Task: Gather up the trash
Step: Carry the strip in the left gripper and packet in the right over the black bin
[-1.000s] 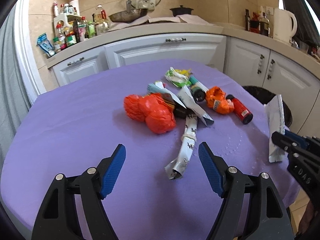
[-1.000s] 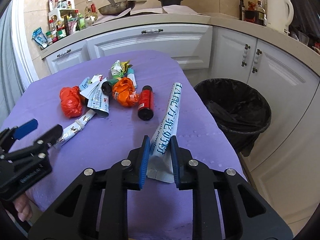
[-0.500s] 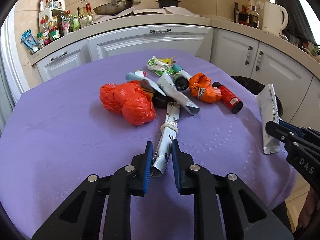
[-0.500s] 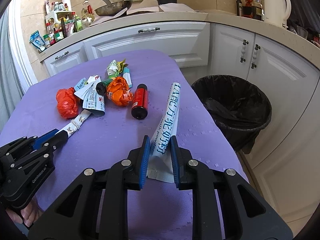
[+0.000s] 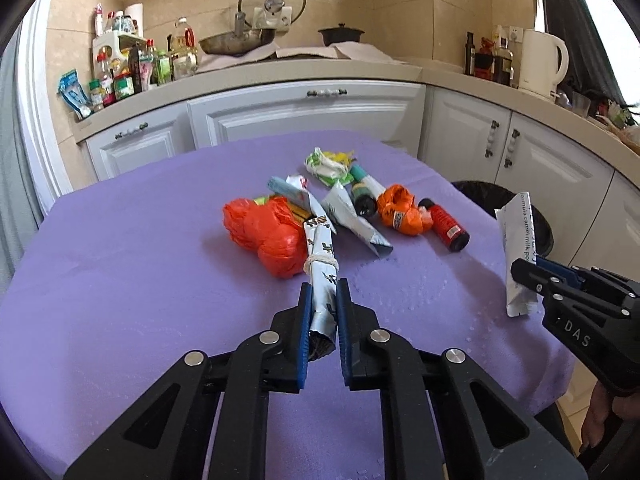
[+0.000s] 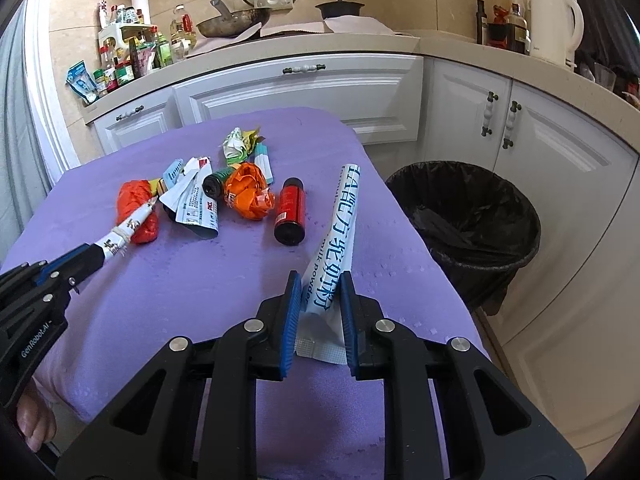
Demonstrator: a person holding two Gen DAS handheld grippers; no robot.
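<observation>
The right gripper (image 6: pixel 316 304) clamps the milk powder sachet (image 6: pixel 340 232), long axis toward twelve; the bin (image 6: pixel 468 216) lies at two; the left gripper (image 5: pixel 322 312) pinches a rolled wrapper (image 5: pixel 322 268).

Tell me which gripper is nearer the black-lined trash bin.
Right. The right gripper, shut on the milk powder sachet, sits beside the trash bin. The left gripper, holding the rolled silver wrapper, is across the table, farther away.
</observation>
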